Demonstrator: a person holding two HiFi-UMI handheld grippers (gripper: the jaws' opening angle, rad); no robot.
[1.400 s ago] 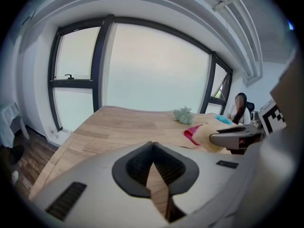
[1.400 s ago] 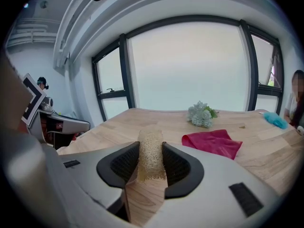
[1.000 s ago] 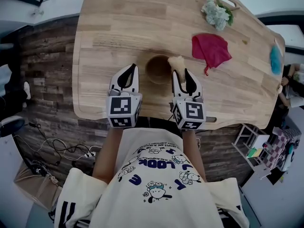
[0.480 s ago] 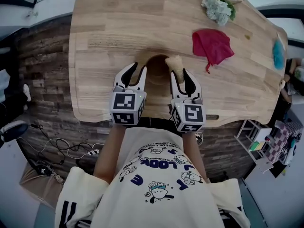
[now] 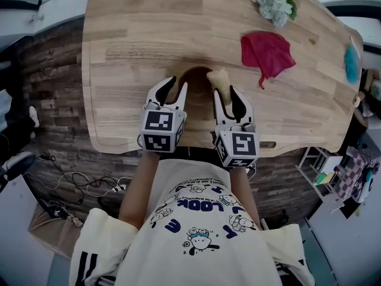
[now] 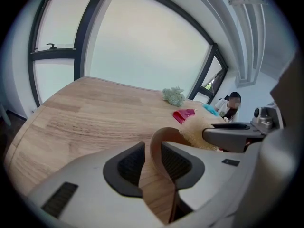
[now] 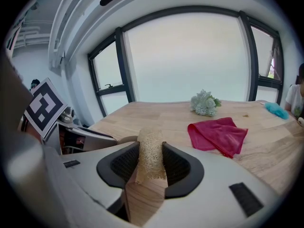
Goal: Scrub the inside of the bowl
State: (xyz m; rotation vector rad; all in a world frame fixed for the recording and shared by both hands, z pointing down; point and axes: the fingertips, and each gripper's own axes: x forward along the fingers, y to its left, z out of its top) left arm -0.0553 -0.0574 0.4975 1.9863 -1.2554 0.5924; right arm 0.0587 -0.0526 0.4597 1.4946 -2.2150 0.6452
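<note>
Loofah at rim of wooden bowl (right gripper clamps it).

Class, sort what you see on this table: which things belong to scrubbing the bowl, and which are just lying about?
In use: bowl; loofah scrubber, held in the right tool.
Lying about: red cloth; pale flower bunch; blue item.

Probably an office — big windows, wooden table
</note>
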